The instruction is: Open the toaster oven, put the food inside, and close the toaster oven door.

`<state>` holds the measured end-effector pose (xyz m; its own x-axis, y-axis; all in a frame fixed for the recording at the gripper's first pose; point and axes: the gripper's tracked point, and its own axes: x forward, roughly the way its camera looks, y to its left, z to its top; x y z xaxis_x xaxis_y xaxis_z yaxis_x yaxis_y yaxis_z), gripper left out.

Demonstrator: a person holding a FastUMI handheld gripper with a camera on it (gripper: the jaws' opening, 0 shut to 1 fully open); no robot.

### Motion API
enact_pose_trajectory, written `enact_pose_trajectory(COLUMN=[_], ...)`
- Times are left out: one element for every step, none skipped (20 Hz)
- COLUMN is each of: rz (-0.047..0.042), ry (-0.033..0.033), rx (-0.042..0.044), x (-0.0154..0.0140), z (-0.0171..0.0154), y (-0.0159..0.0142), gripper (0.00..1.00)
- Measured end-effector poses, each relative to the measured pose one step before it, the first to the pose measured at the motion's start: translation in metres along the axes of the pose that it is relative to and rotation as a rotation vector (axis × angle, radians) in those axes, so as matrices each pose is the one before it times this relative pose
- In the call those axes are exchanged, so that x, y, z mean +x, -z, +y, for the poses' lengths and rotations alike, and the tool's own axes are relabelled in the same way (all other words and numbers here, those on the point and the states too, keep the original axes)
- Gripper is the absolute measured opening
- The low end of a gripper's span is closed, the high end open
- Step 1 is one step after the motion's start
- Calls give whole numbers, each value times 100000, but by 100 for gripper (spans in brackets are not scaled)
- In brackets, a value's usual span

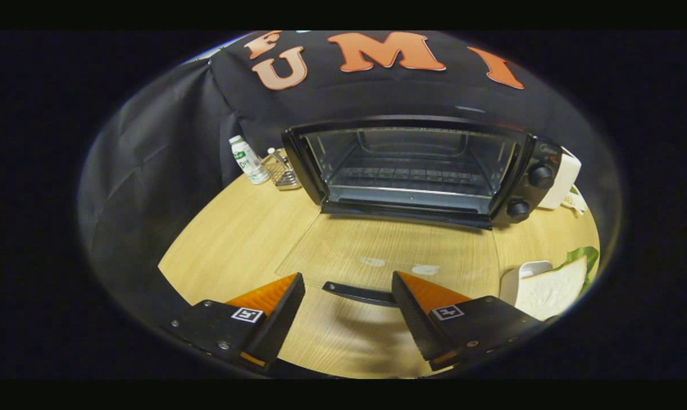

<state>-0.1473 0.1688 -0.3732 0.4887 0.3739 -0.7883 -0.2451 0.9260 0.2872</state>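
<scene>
Gripper (pixel 349 296) spread wide, fingers pressing on nothing. The dark door handle (pixel 357 293) lies between them, its right end hidden behind the right finger. The glass door (pixel 389 250) is folded fully down, flat over the wooden counter (pixel 235 239). Beside the right finger, a slice of white bread (pixel 551 290) rests on a white dish (pixel 519 273), green leaf (pixel 585 256) behind. Beyond the door the toaster oven (pixel 417 168) stands open, wire rack (pixel 406 173) inside bare, two knobs (pixel 539 176) on its right panel. Brand mark above the knobs illegible. Left of it: a metal rack (pixel 280 171) and a white bottle (pixel 247 159), green label, unreadable.
</scene>
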Motion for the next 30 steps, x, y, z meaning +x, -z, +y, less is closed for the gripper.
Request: enact_pose_trajectory(rz=[-2569,-2711,-1915,-1944,-2147,-1923,-1700,-1439,-929,-343,-87,-644,-327,629,1225,1431,1571,1331,2359,2537,2239,1220,1619,2712,2595,1661,1615,489,460,591], ry=[879,919,1192,1326,1918,2130,2151,2491,2230,2677,2396,2793,3340,2670,2339,2128,1625,1470,853,199,344,-6,-1001,-1769,-2177,-1052,-357,876,350,740], rx=[-543,-738,-370,-97,115,369,273,743,224,292,352,448,320,-10,-417,-335,154,986,1024,1115,552,546,908,1872,1994,1686,1158,351,-217,30], x=[-790,-757,-808,-635,-616,-701,-667,-786,-651,-597,-583,-462,-357,-187,49,92,182,309,318,276,293,461,611,429,421,575,684,658,425,212], z=[-366,-422,-666,-691,-1023,-1108,-1208,-1371,-1455,-1610,-1763,-1740,-2062,-1681,-1451,-1419,-1188,-1133,-1015,-633,-505,-427,-205,43,187,-36,-170,-398,-347,-596], y=[-1005,-1004,-974,-822,-940,-644,-754,-615,-451,-191,-131,-165,56,239,423,471,573,553,843,936,806,439,617,757,828,658,539,359,138,246], gripper=[92,94,96,97,98,98,98,98,98,98,98,98,98,98,98,98,98,98,98,98,98,98,98,98,98,98,98,98,98,98])
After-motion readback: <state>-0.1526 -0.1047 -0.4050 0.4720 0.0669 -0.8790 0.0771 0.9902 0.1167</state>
